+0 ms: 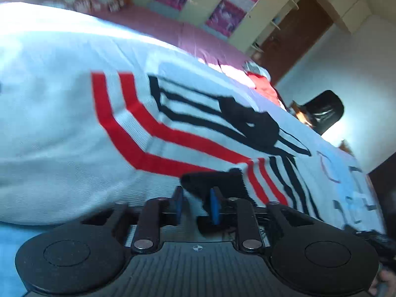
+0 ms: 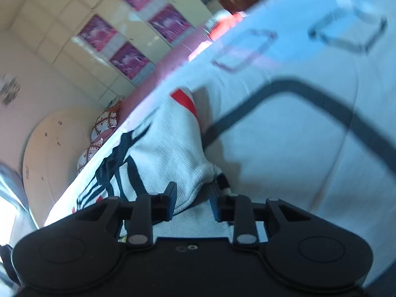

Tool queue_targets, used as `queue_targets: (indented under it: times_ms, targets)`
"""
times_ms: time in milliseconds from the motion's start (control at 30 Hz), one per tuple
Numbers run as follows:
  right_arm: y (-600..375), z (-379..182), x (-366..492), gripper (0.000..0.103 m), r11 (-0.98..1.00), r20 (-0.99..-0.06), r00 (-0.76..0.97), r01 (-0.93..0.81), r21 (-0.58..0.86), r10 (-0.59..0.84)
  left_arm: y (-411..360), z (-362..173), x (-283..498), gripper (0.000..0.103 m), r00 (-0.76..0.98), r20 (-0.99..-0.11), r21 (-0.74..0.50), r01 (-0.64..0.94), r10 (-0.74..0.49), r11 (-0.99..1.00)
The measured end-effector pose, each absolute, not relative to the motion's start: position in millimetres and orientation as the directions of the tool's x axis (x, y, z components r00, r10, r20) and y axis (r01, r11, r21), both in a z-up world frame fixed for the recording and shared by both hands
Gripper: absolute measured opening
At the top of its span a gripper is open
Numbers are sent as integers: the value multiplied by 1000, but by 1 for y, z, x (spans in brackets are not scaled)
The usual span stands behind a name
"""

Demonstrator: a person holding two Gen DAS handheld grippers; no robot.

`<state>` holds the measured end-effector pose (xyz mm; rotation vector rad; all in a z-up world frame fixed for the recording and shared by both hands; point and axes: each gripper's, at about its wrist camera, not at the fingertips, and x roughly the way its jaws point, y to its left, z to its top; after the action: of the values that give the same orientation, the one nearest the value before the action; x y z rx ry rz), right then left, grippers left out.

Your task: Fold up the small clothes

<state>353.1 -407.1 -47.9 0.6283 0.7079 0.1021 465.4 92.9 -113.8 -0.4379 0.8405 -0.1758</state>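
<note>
A small white knit sweater (image 1: 74, 113) with red and black chevron stripes lies on a pale blue bedsheet (image 1: 346, 178). My left gripper (image 1: 196, 203) is shut on the sweater's black ribbed hem (image 1: 215, 180), with cloth between its blue pads. In the right wrist view the sweater (image 2: 160, 153) is bunched and lifted, and my right gripper (image 2: 193, 195) is shut on a white fold of it, just above the sheet (image 2: 284, 148).
The sheet carries dark square outlines (image 2: 346, 32). A pink bedcover (image 1: 173, 32) lies beyond, with a patterned pillow (image 2: 104, 128), a red garment (image 1: 264, 86), a black chair (image 1: 326, 111) and a cream wardrobe (image 2: 111, 37) with pink panels.
</note>
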Motion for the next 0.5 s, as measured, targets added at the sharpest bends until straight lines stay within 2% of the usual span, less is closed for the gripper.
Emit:
queue_targets:
  times_ms: [100, 167, 267, 300, 333, 367, 400, 500]
  targets:
    - [-403, -29, 347, 27, 877, -542, 793, 21, 480, 278, 72, -89, 455, 26, 702, -647, -346, 77, -298, 935]
    - [-388, -27, 361, 25, 917, -556, 786, -36, 397, 271, 42, -83, 460, 26, 691, -646, -292, 166, -322, 942]
    - [-358, -36, 384, 23, 952, -577, 767, -147, 267, 281, -2, -99, 476, 28, 665, -688, -187, 227, -292, 956]
    - [-348, -41, 389, 21, 961, -583, 766, -181, 207, 270, -11, -110, 482, 32, 658, -713, -125, 223, -244, 967]
    - [-338, -50, 395, 16, 974, -608, 762, -194, 115, 224, -16, -116, 481, 35, 682, -697, -91, 222, -221, 971]
    - [-334, -61, 401, 16, 982, -642, 749, -182, 43, 166, -15, -116, 481, 35, 681, -698, -101, 210, -219, 973]
    - [-337, -61, 398, 15, 981, -619, 766, -186, 49, 176, -14, -113, 480, 35, 675, -706, -105, 199, -214, 974]
    - [-335, -57, 393, 15, 977, -632, 757, -212, 5, 168, -9, -105, 469, 35, 680, -707, -85, 188, -192, 978]
